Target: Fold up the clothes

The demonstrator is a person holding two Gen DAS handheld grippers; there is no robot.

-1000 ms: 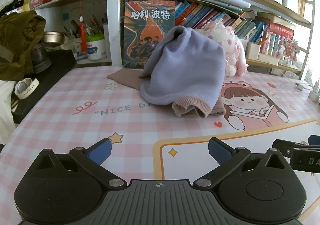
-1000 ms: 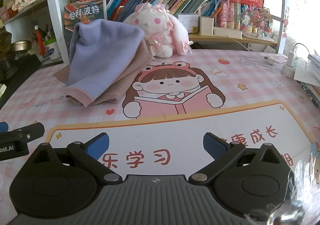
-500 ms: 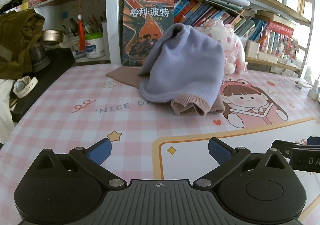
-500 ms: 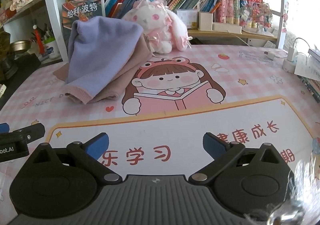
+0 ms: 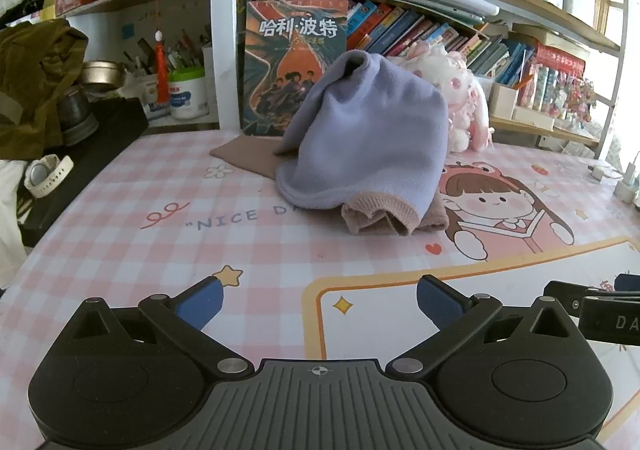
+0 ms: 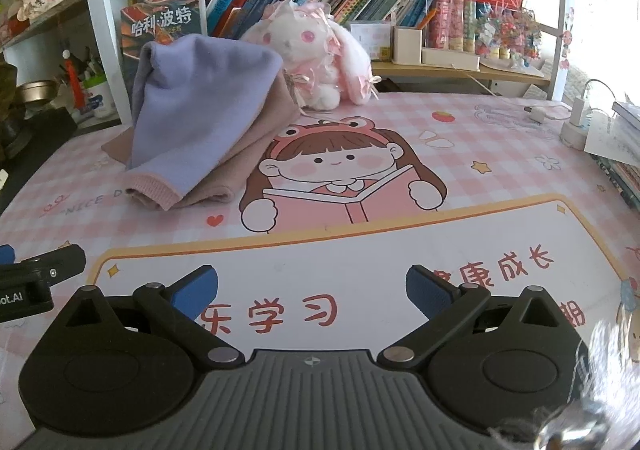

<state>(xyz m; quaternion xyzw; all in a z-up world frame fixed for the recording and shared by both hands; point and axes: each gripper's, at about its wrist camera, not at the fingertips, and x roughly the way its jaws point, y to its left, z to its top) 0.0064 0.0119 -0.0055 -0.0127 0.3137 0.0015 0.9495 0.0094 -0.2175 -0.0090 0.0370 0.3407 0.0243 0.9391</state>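
A lilac garment [image 5: 372,138] with a pink ribbed cuff [image 5: 380,212] lies heaped on the pink checked desk mat [image 5: 160,242], leaning against the books and a plush rabbit behind it. The same lilac garment [image 6: 200,106] shows at the upper left of the right wrist view, over a dusty-pink layer [image 6: 244,158]. My left gripper [image 5: 320,300] stands open low over the mat, well short of the heap, nothing between its blue pads. My right gripper [image 6: 312,284] is open too, over the mat's white panel, to the right of the left one.
A white and pink plush rabbit [image 6: 316,62] sits behind the garment. Shelves of books [image 5: 420,30] and stationery line the back. A black box with a white watch [image 5: 46,176] stands at the left. Chargers and cables [image 6: 572,122] lie at the far right.
Both wrist views have drifted slightly relative to the garment heap, which stays in place. Both grippers stay open.
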